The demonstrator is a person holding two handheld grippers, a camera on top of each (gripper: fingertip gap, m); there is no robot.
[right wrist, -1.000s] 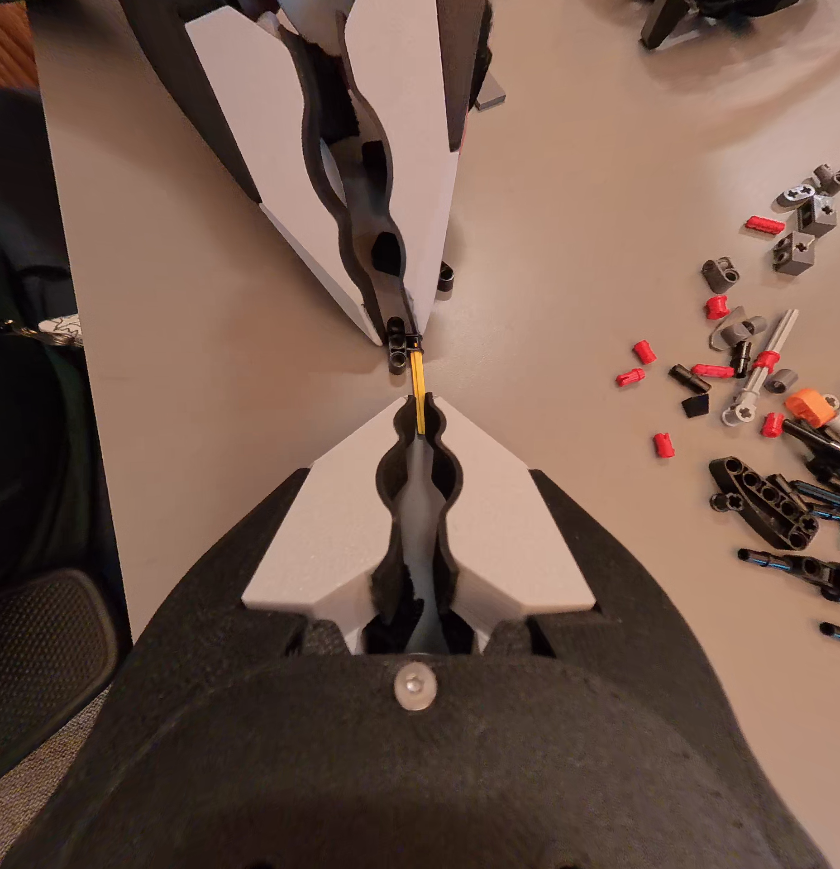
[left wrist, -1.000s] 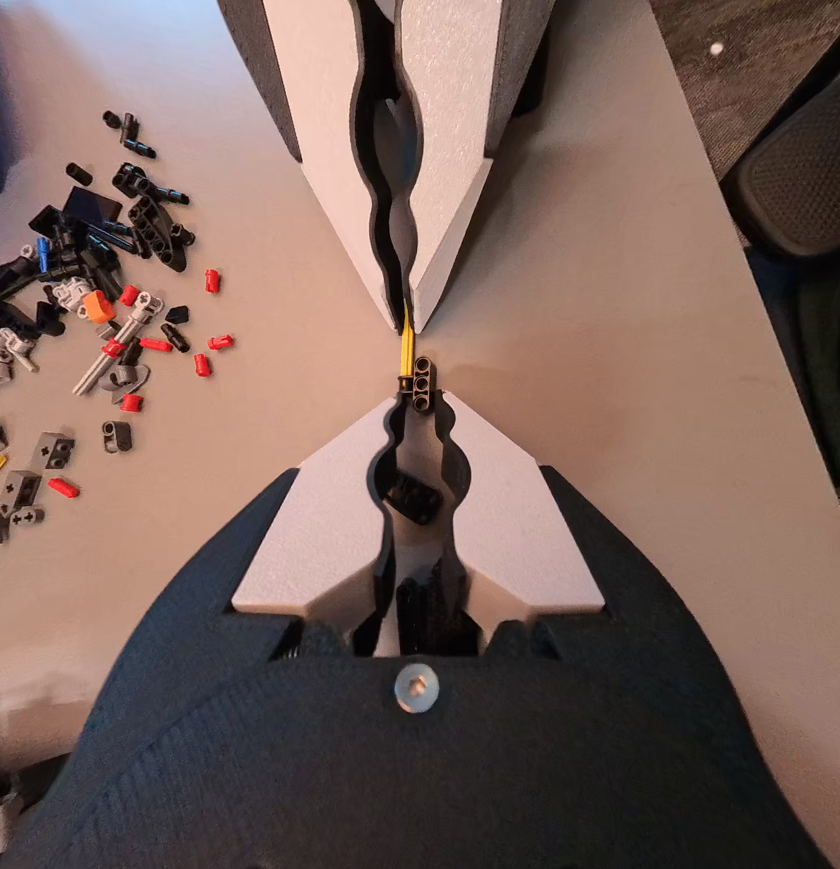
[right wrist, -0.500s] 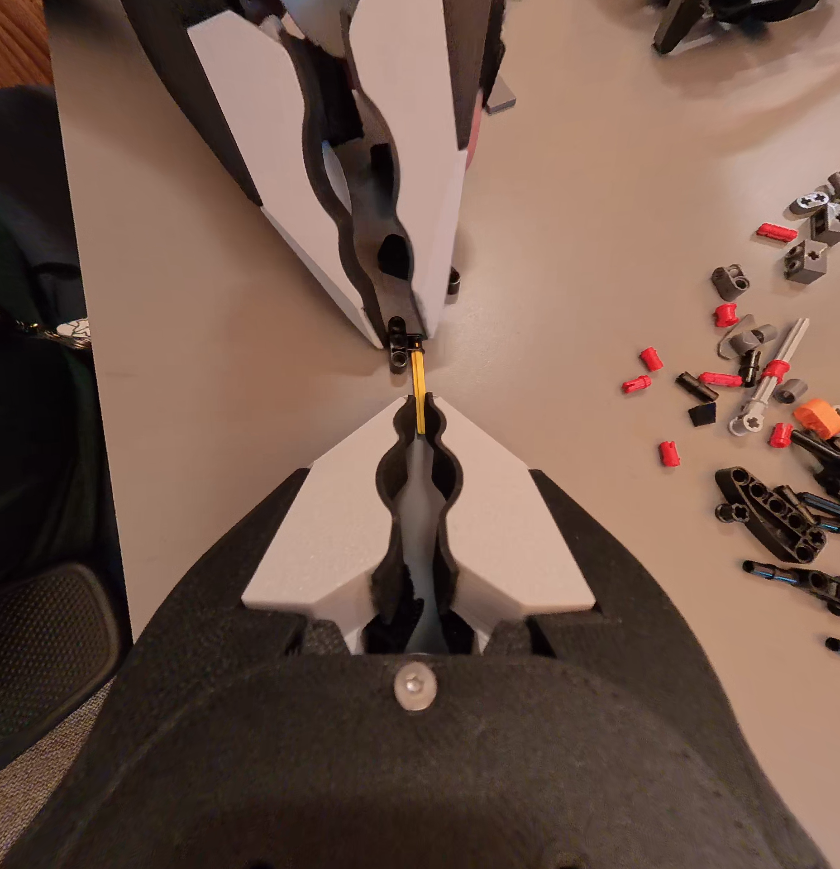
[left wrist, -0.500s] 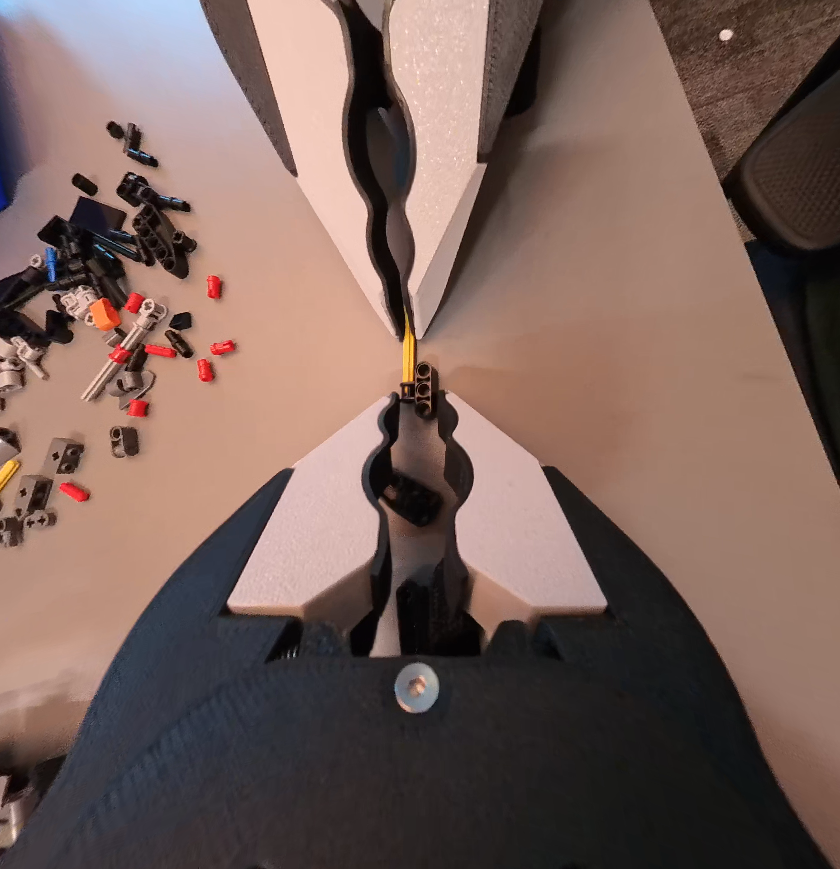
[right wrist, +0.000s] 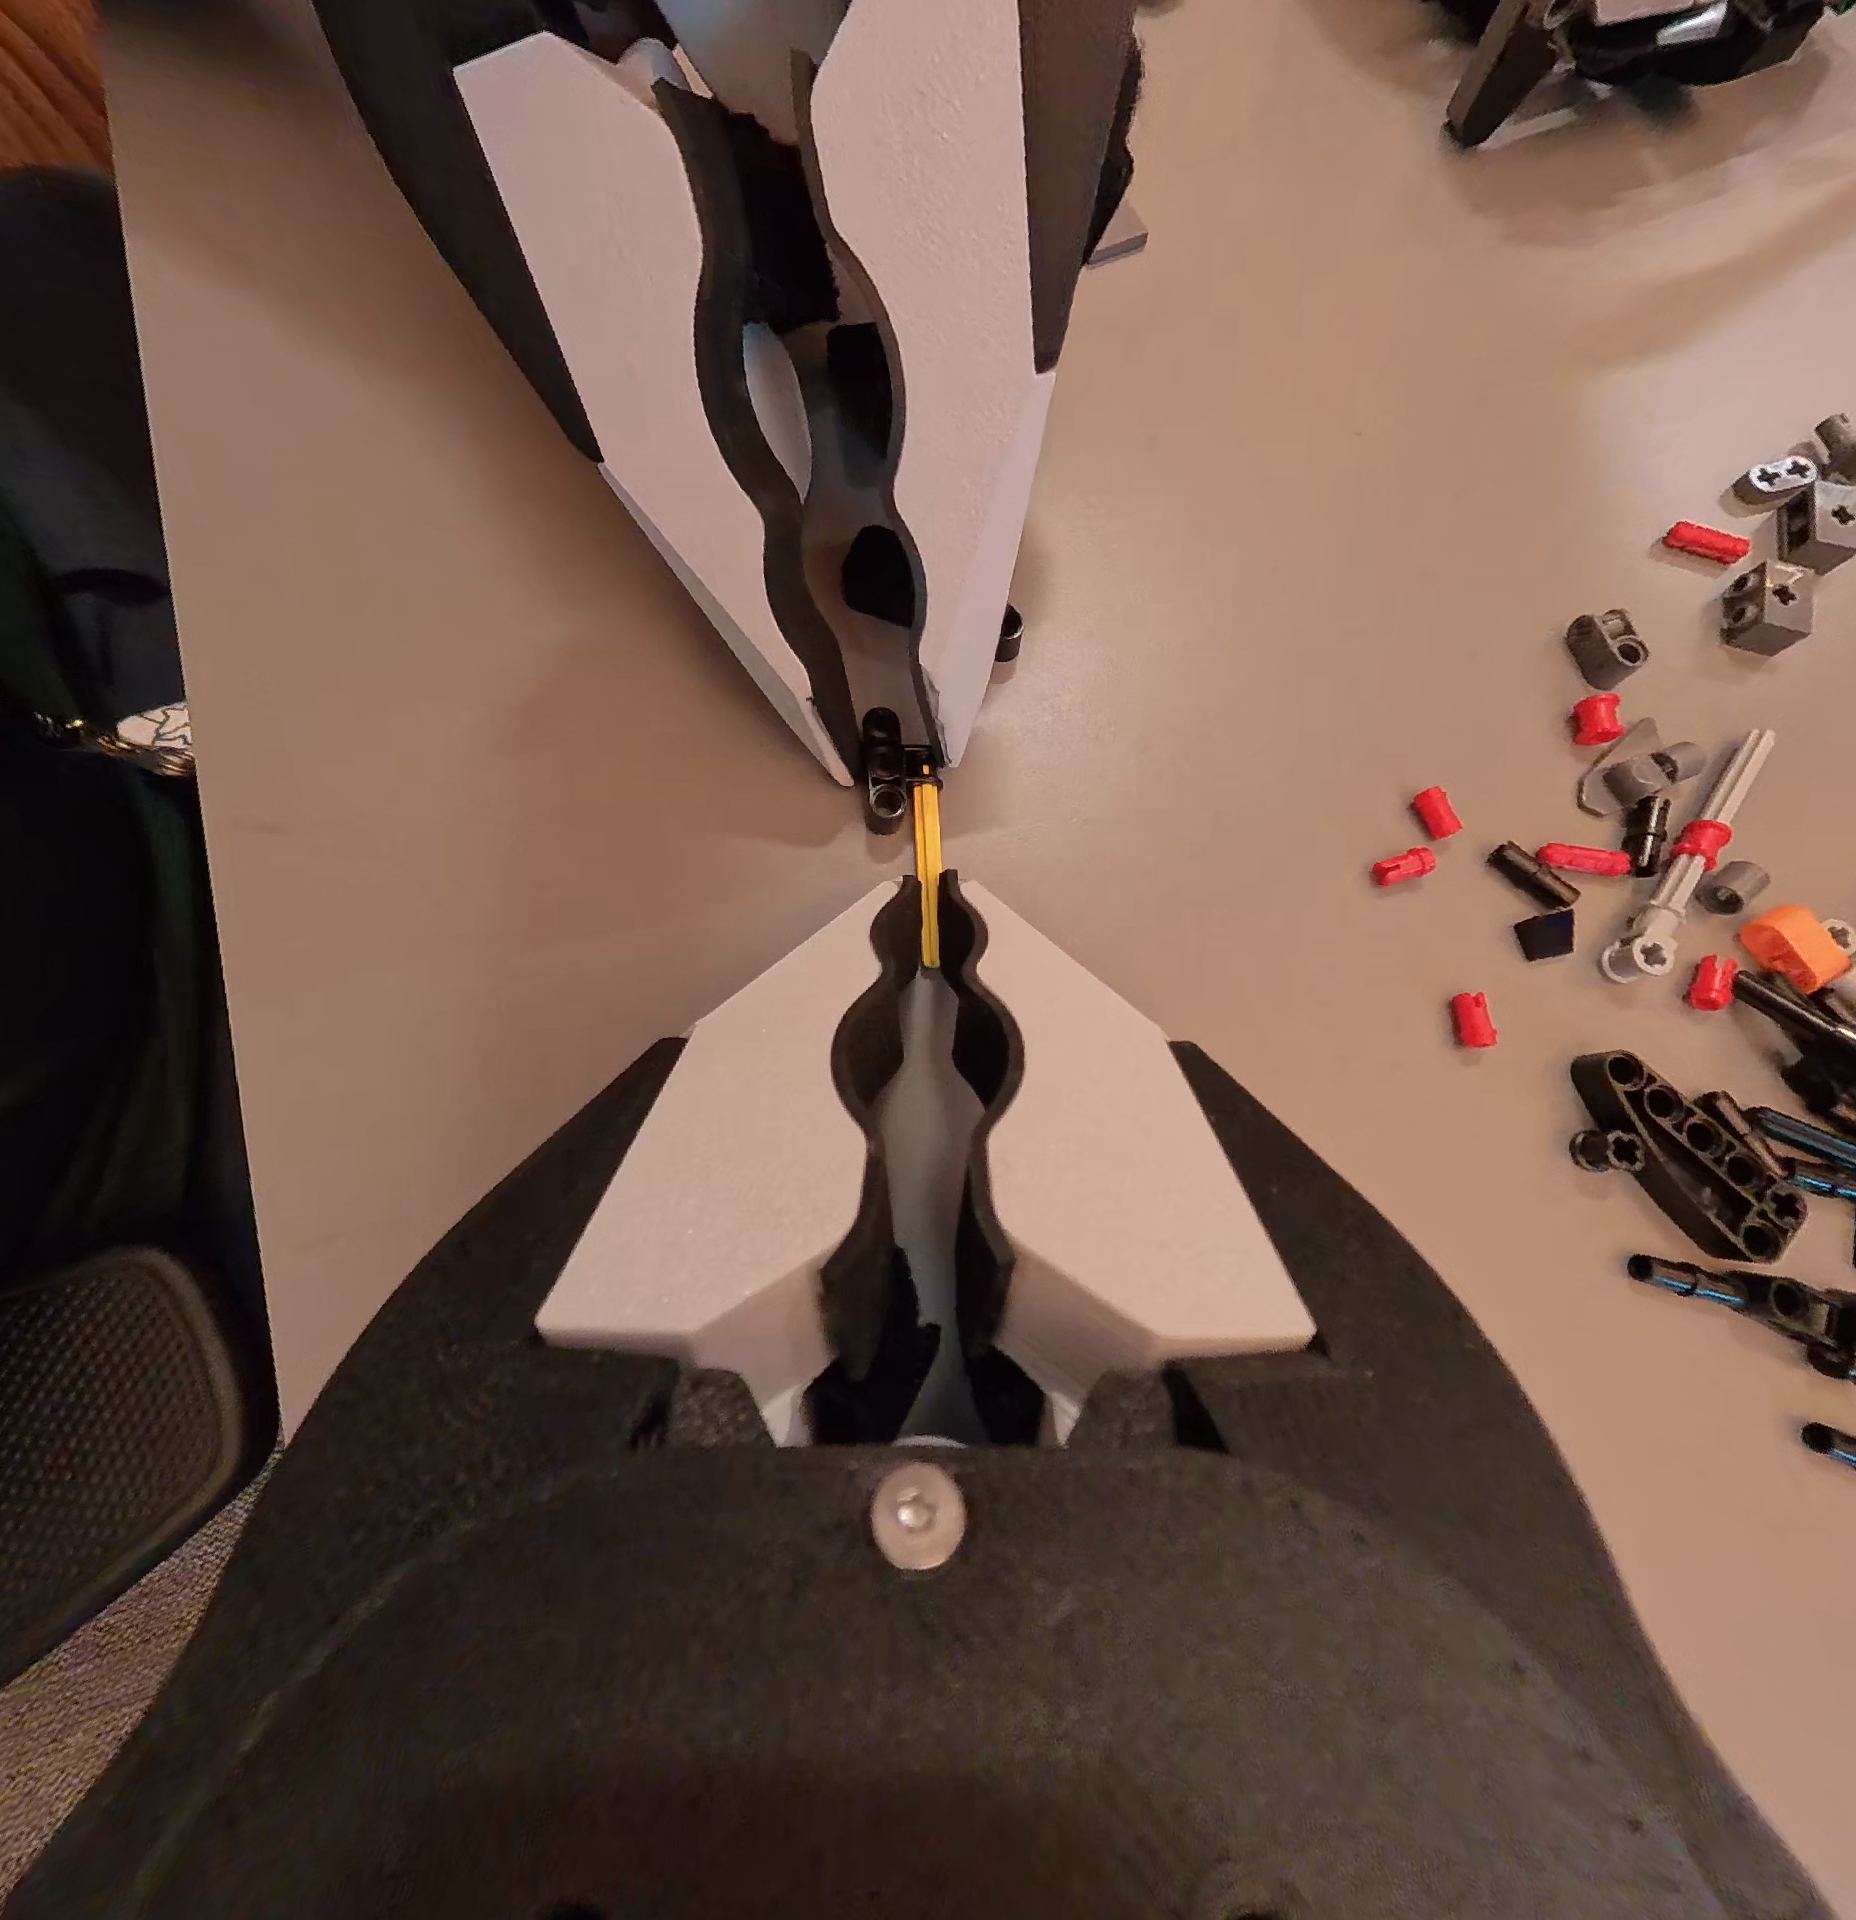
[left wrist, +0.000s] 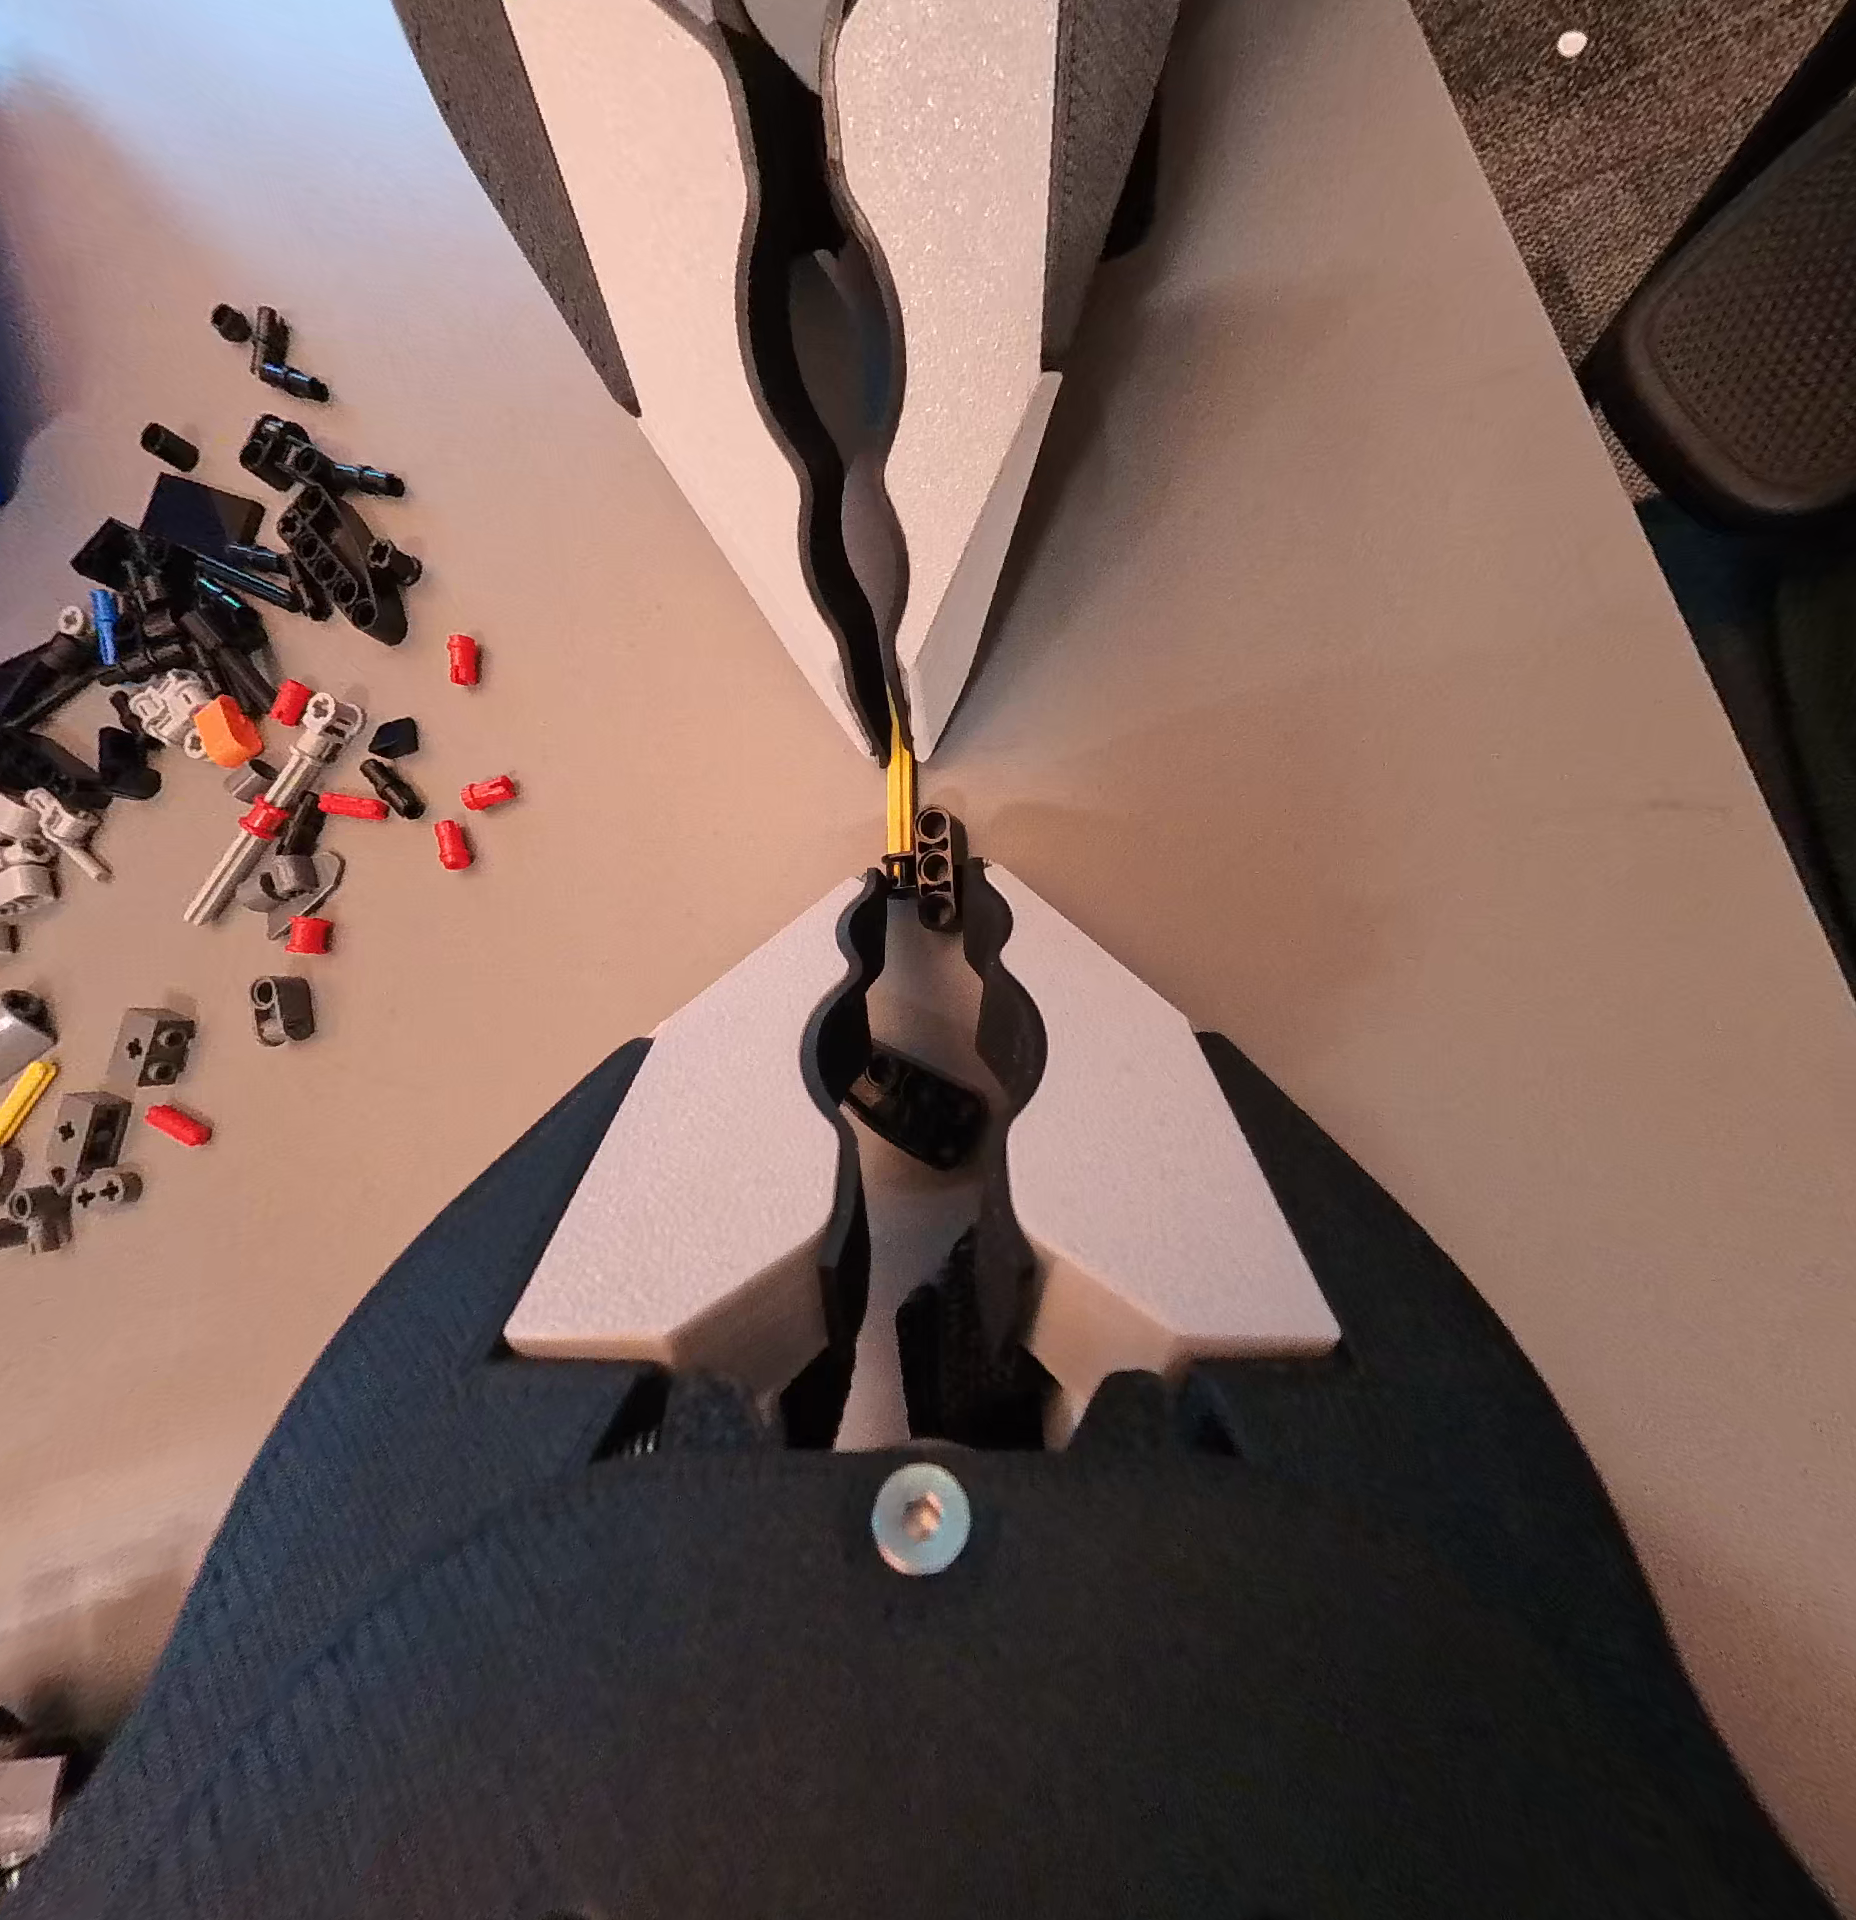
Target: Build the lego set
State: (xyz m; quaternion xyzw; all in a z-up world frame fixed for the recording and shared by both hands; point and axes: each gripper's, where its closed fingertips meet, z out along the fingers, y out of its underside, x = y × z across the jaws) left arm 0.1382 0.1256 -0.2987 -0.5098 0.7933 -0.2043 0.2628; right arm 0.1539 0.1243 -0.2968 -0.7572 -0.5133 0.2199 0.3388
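left gripper [left wrist: 924, 883] pinches a black beam [left wrist: 935, 864], right gripper [right wrist: 929, 894] pinches the yellow axle [right wrist: 928, 873] joined to it.

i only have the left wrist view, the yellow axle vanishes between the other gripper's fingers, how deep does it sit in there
Observer: Not deep. In the right wrist view the yellow axle ends just behind the right gripper's tips, at the first hollow between its fingers.
Operator: anything on the table hidden under my own fingers
Observer: Yes, a small black piece lies on the table, close beside one finger of the left gripper.
Operator: is there a build anywhere
Observer: A dark assembled model stands at the top edge of the right wrist view, partly cut off, beyond the loose parts.
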